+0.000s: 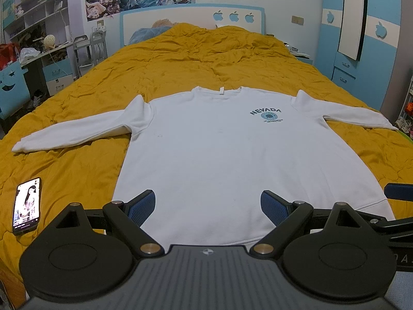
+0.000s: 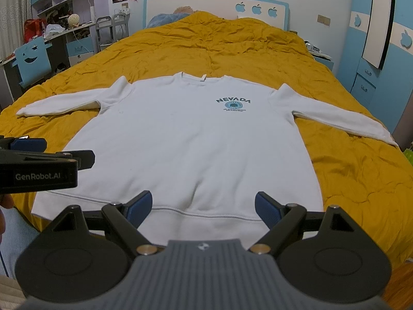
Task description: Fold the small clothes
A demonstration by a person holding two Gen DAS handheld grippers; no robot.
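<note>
the small print under the nevada logo (image 2: 233, 106) is too tiny to read — sweatshirt (image 1: 232, 155) hem hidden behind the left gripper (image 1: 207, 206).

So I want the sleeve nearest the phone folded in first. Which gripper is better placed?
Probably the left gripper: open, on the phone side of the sweatshirt. That sleeve lies its way; the right gripper sits farther off.

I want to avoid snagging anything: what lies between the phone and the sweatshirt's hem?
Only bare, wrinkled mustard quilt separates the phone from the white sweatshirt, seen in the left wrist view.
</note>
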